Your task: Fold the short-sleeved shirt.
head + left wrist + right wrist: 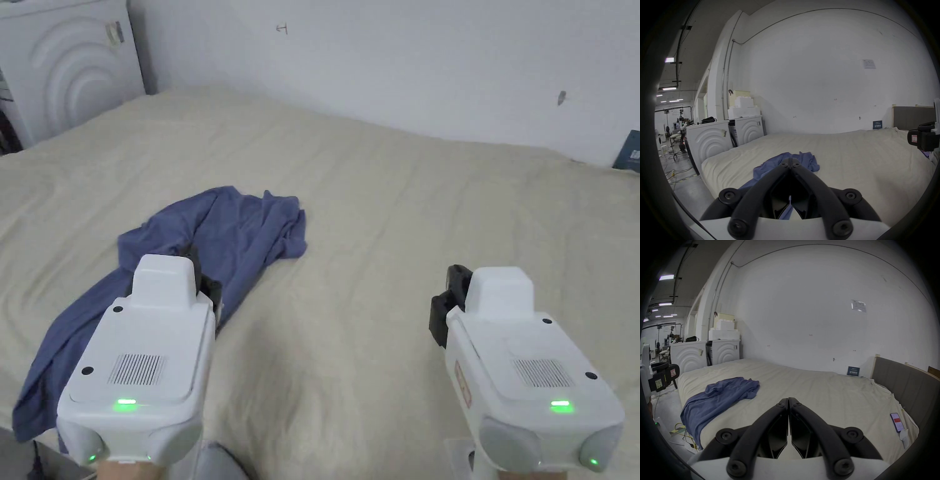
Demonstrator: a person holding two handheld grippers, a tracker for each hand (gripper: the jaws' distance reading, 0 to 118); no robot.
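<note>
Near the left edge of the bed [406, 206], the short-sleeved shirt [237, 231] lies in a crumpled blue heap, one end bunched on the cream sheet and the other trailing toward the near left corner, where the right gripper view shows it hanging over the side of the mattress toward the floor. No sleeve, collar or hem is laid out flat, and no clean crease can be seen anywhere in the cloth.

Over the middle of the heap hovers the left gripper [790, 160], its fingers [783, 165] pressed tip to tip; its own view shows the shirt beneath and beyond the tips, and a sliver of blue shows low between the finger bases, though whether any cloth is pinched there I cannot tell. Well apart from the shirt, above bare sheet toward the near right part of the bed, the right gripper [788, 400] is likewise closed with nothing between its fingers.

By my judgement the folding has not begun. Everything is left to do: the shirt must be pulled fully onto the bed, spread flat with the sleeves out, and only then folded in. Both grippers would need to open before taking hold of the fabric.

A phone [897, 422] rests near the right edge of the bed, beside the grey headboard [906, 386], clear of the work.
</note>
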